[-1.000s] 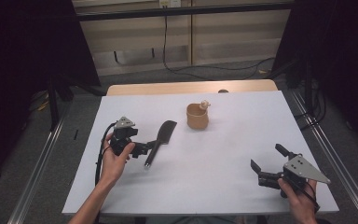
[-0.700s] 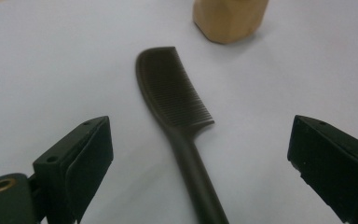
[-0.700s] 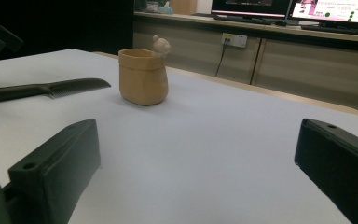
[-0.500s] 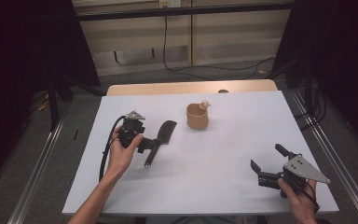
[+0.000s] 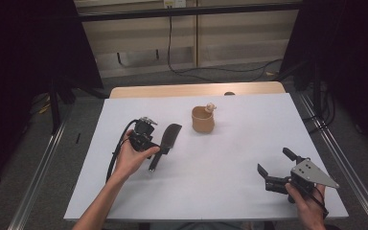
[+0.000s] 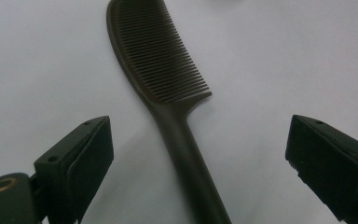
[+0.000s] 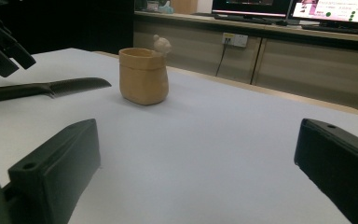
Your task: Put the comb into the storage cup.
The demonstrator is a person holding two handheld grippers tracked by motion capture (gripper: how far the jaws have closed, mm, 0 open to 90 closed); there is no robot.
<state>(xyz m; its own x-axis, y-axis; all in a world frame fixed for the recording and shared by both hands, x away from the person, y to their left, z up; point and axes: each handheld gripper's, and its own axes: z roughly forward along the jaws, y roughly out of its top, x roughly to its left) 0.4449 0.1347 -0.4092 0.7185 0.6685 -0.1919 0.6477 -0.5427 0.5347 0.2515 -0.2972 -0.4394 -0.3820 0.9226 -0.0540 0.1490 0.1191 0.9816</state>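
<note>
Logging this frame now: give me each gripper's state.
Left gripper: open, jaws either side of the comb handle, not gripping it.
Right gripper: open, holding nothing.

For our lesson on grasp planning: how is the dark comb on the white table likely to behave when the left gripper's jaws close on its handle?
The comb looks like one moulded piece, so probably stiff rather than floppy. It lies flat on the table, so it should not roll. Its slim, smooth-looking handle may pivot or slip between the left gripper's open jaws.
</note>
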